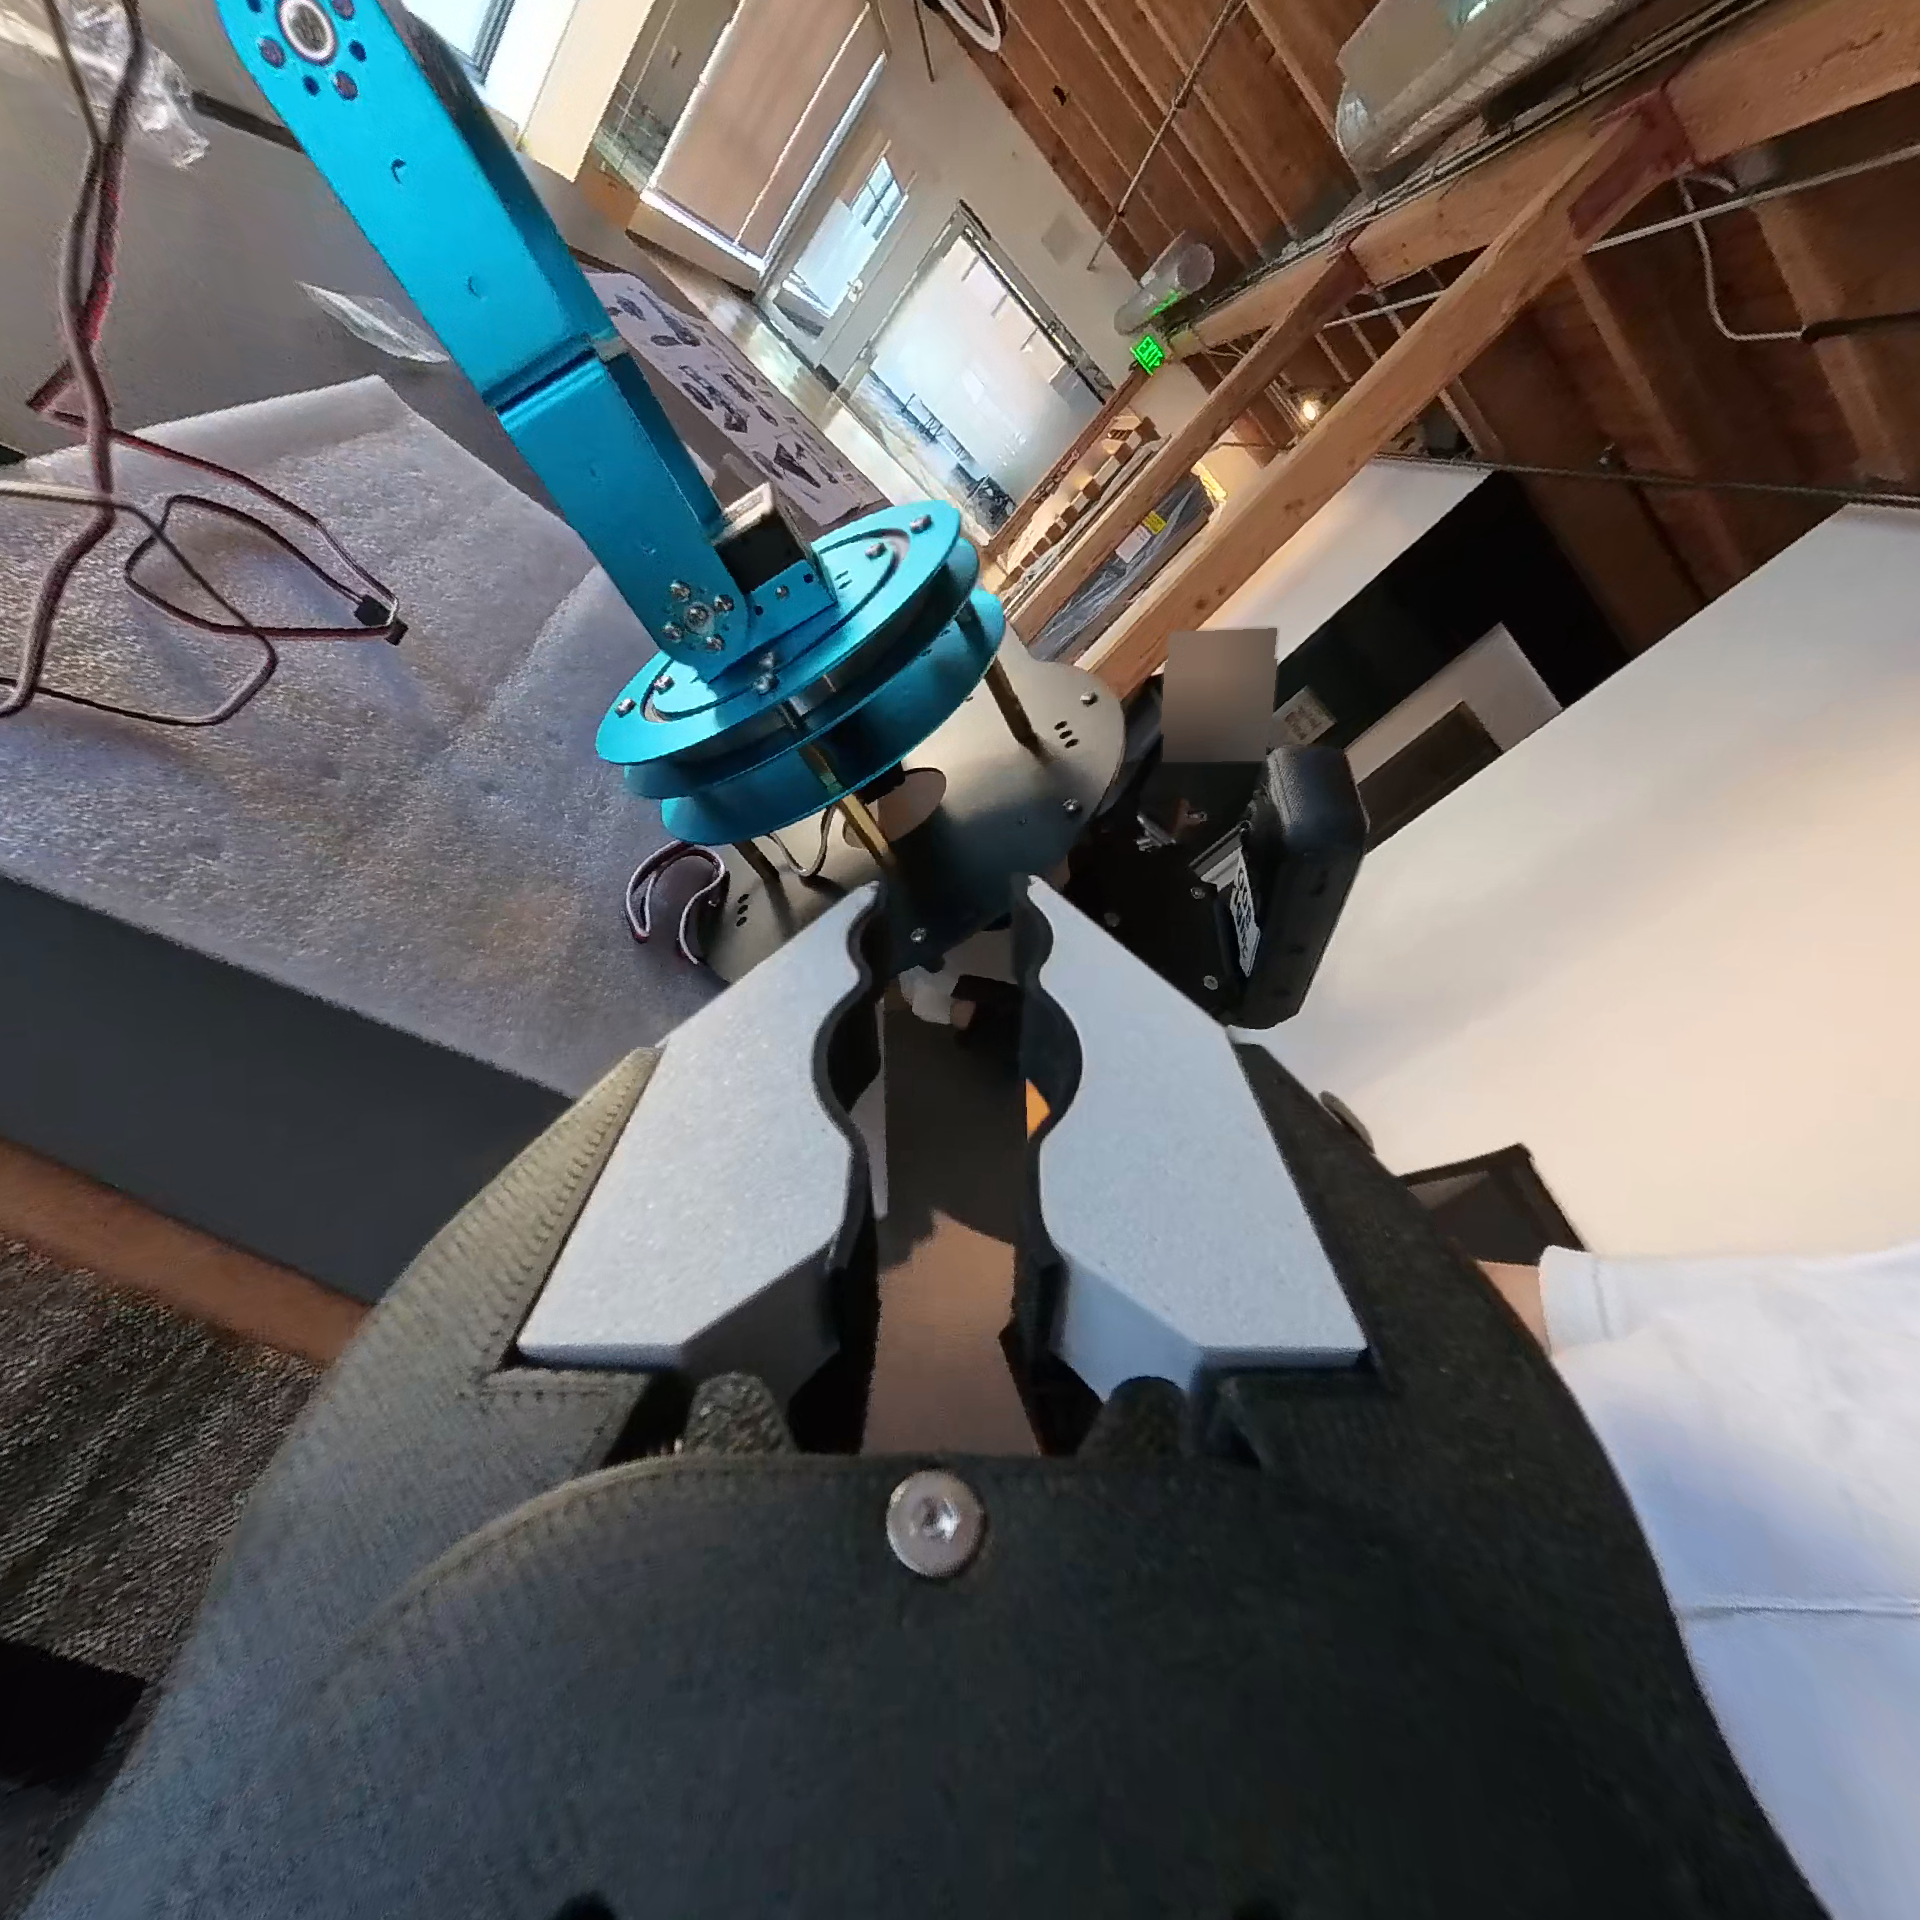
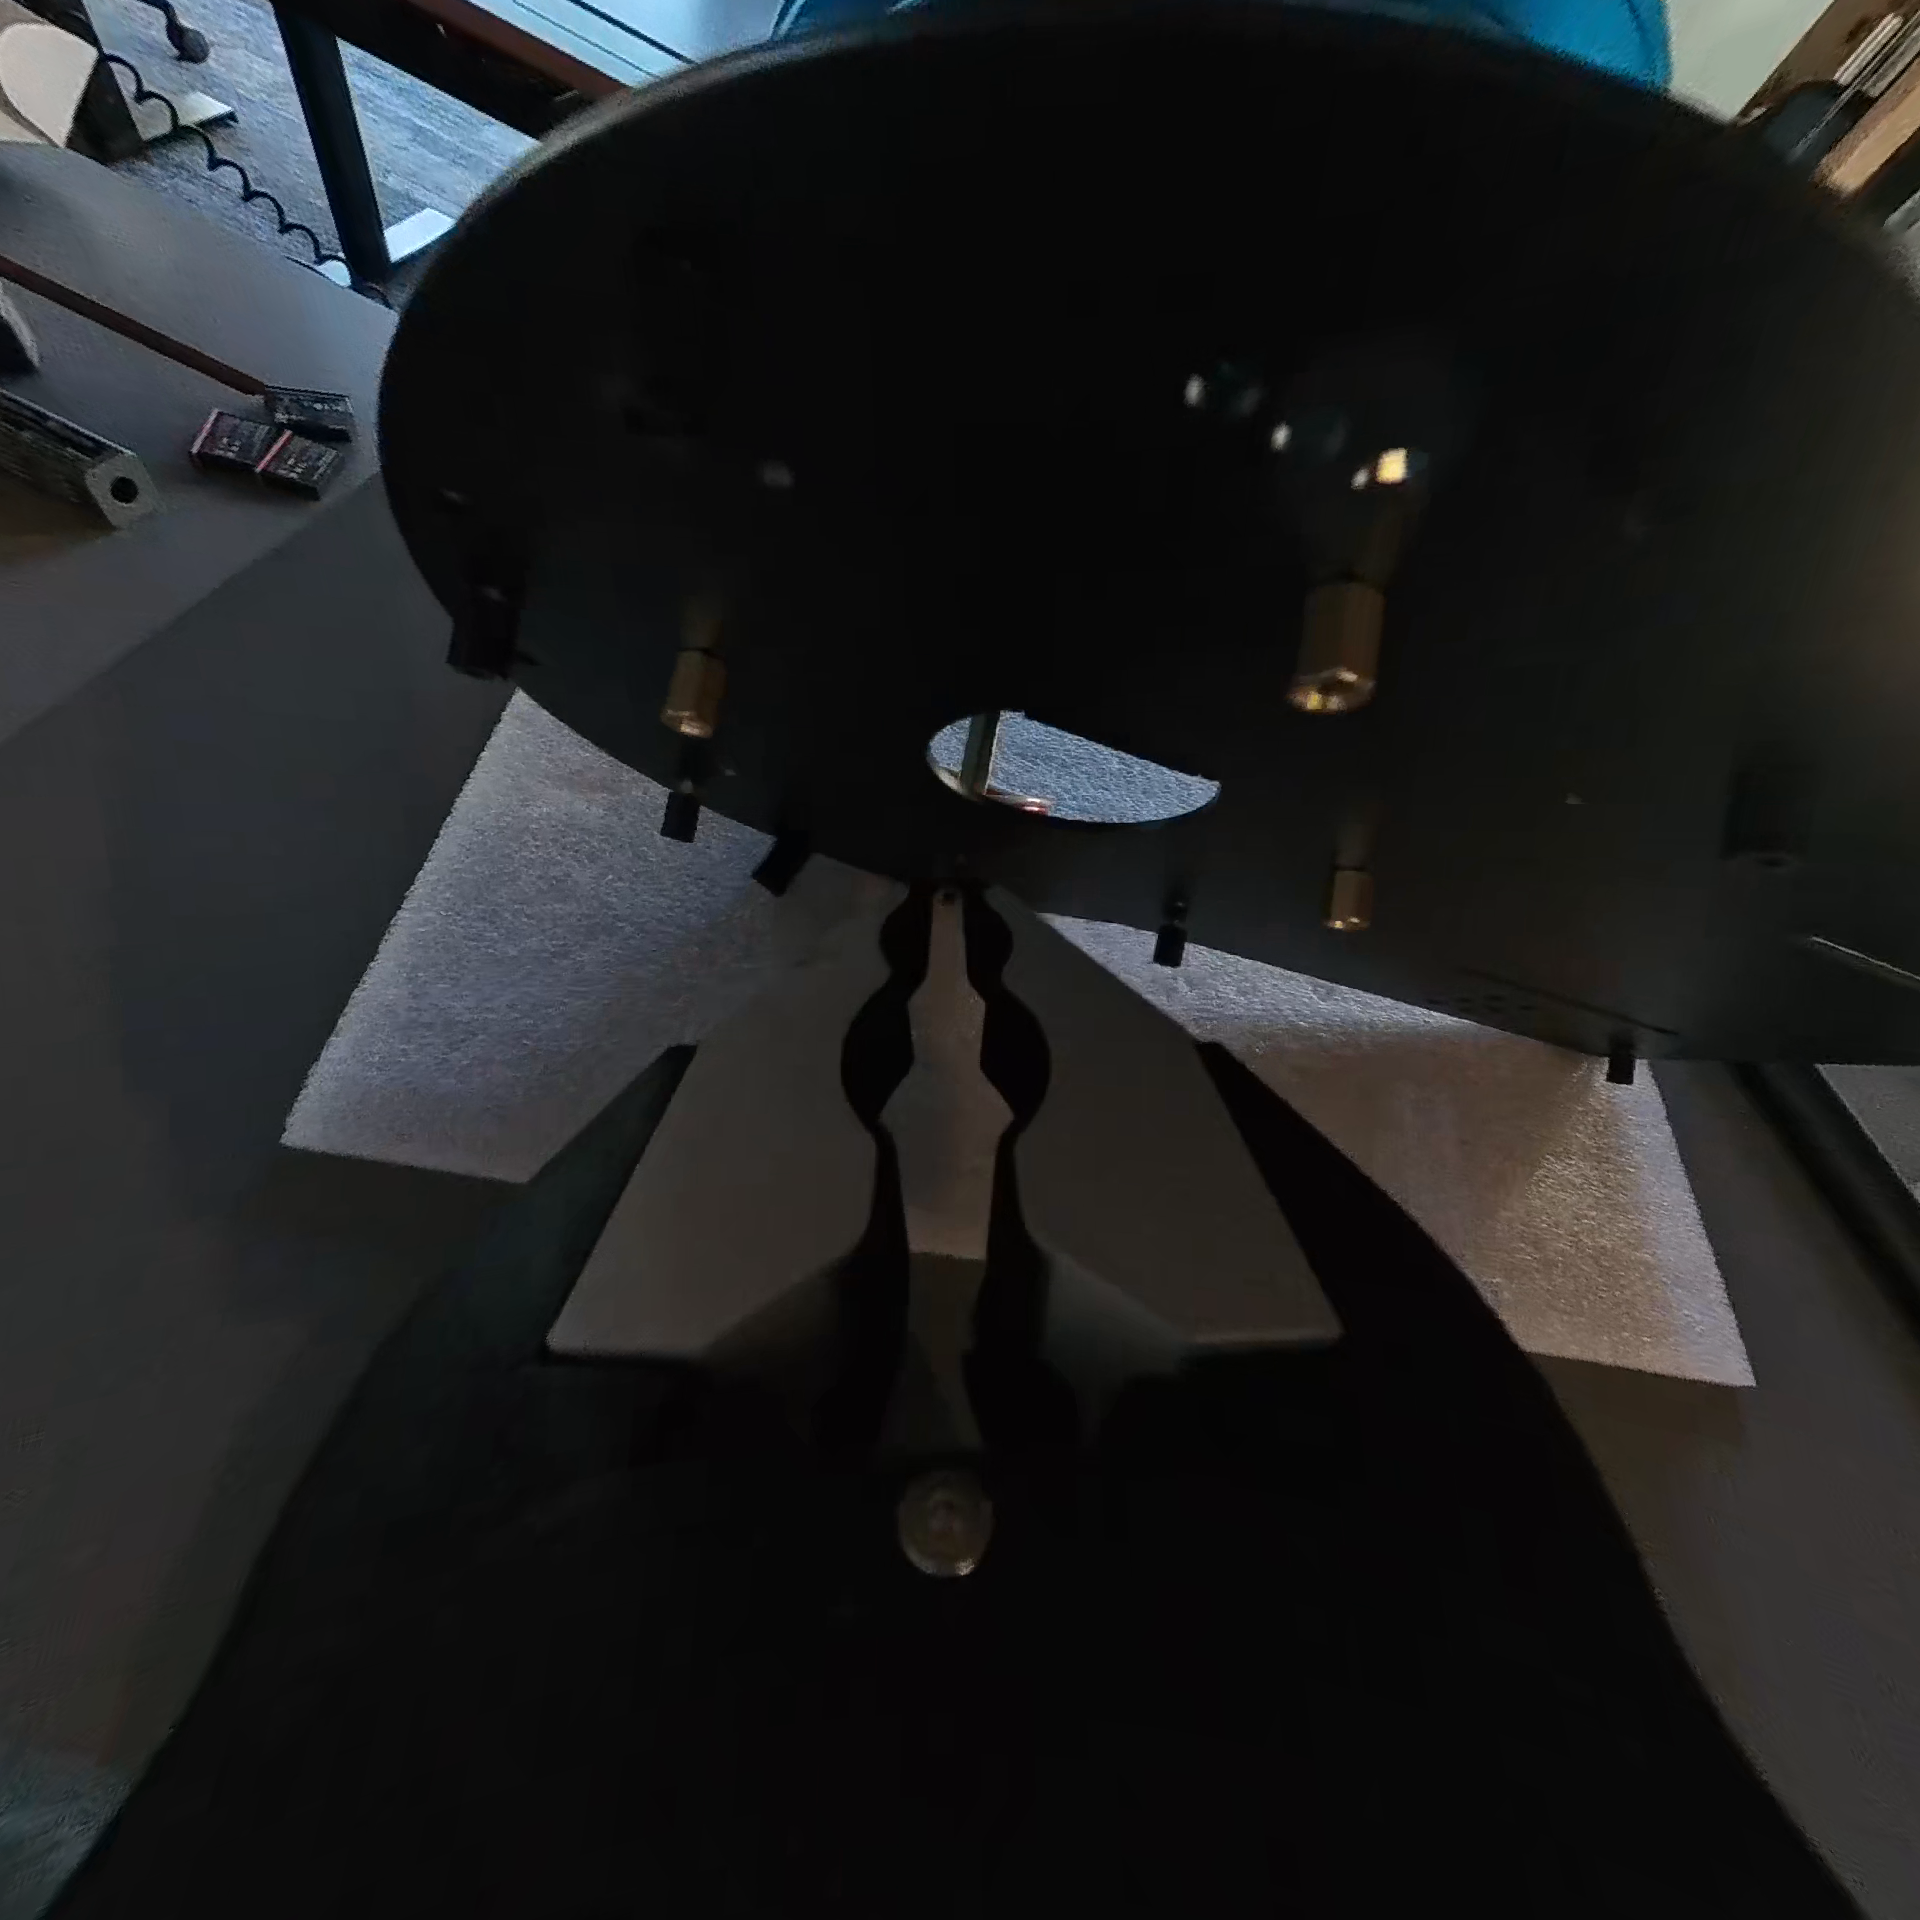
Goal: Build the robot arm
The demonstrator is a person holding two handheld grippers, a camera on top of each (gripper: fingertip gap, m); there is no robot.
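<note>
A small blue robot arm (image 1: 540, 353) stands on blue turntable discs (image 1: 800, 675) over a round black base plate (image 1: 1049, 748), and the whole assembly is tilted above a grey foam sheet (image 1: 312, 748). My left gripper (image 1: 954, 906) is shut on the near edge of the base plate. My right gripper (image 2: 948, 902) is shut on the rim of the same plate (image 2: 935, 416), whose dark underside with brass standoffs (image 2: 1335, 644) fills the right wrist view. The right gripper also shows in the left wrist view (image 1: 1288, 883), at the plate's far side.
Red and black wires (image 1: 197, 613) lie looped on the foam. More wires (image 1: 675, 904) hang from the base. Small dark boxes (image 2: 275, 436) and a grey block (image 2: 73, 468) lie on the dark table (image 2: 156, 727). White foam (image 2: 623, 935) lies below the plate. A white sleeve (image 1: 1745, 1507) is at the right. My hands' fingertips stand some 15 centimeters from each other.
</note>
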